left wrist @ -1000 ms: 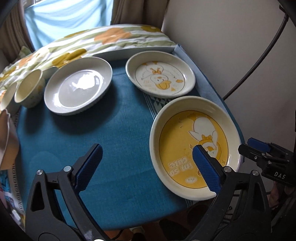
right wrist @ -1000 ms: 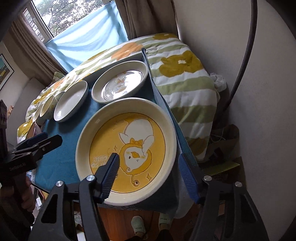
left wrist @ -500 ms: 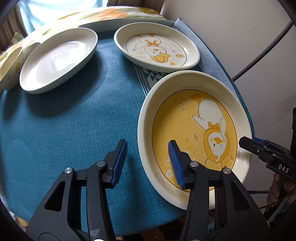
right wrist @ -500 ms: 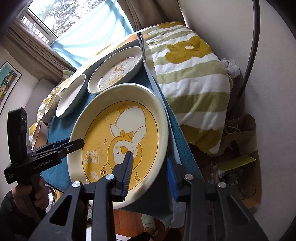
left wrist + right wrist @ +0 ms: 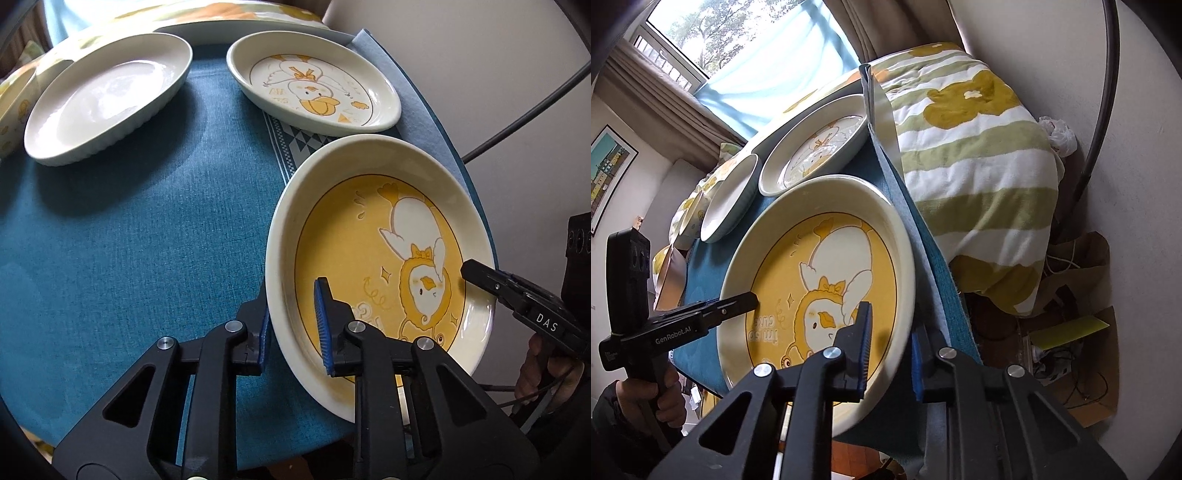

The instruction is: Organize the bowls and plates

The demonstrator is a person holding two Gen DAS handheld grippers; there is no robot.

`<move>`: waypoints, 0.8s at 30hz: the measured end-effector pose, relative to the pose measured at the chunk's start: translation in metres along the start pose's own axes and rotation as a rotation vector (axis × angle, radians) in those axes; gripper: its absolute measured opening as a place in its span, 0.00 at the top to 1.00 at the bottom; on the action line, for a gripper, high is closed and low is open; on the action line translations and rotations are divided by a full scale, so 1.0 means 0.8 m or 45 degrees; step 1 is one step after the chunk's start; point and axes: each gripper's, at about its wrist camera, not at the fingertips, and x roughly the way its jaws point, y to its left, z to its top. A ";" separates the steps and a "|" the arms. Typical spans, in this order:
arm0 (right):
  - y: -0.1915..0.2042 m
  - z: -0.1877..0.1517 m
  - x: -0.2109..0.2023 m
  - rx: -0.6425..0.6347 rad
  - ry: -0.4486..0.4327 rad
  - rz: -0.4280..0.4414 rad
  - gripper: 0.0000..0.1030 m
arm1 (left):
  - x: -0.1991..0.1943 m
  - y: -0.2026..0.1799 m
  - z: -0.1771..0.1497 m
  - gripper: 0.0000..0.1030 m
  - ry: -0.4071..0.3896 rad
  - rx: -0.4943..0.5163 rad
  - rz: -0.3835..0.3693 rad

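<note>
A large cream plate with a yellow duck centre (image 5: 373, 258) sits at the near right of the blue tablecloth (image 5: 147, 240). My left gripper (image 5: 293, 328) is shut on its near-left rim, one pad inside, one outside. My right gripper (image 5: 888, 350) is shut on the same yellow duck plate (image 5: 820, 280) at its right rim. The plate looks tilted, its near edge lifted. A smaller white duck plate (image 5: 314, 83) and a plain white plate (image 5: 107, 96) lie behind it.
Small cups (image 5: 14, 107) stand at the far left edge. A striped floral duvet (image 5: 975, 155) lies beyond the table's right edge. A wall and a black cable (image 5: 524, 114) are on the right. A cardboard box (image 5: 1082, 354) sits on the floor.
Both grippers moved in to the yellow duck plate and closed on opposite rims. The plate now looks tipped up from the cloth.
</note>
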 end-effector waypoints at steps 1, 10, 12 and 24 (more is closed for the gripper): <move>0.004 0.000 -0.001 -0.024 -0.003 -0.010 0.83 | -0.002 0.000 -0.001 0.82 -0.007 -0.001 0.006; 0.043 0.015 -0.012 -0.192 -0.022 -0.011 0.83 | -0.054 0.013 -0.006 0.82 -0.135 -0.017 0.072; 0.059 0.020 -0.014 -0.225 -0.027 -0.002 0.83 | -0.073 0.024 -0.008 0.82 -0.166 -0.042 0.073; 0.211 0.023 0.020 -0.389 -0.019 0.110 0.83 | -0.191 0.158 -0.046 0.82 -0.270 -0.147 0.191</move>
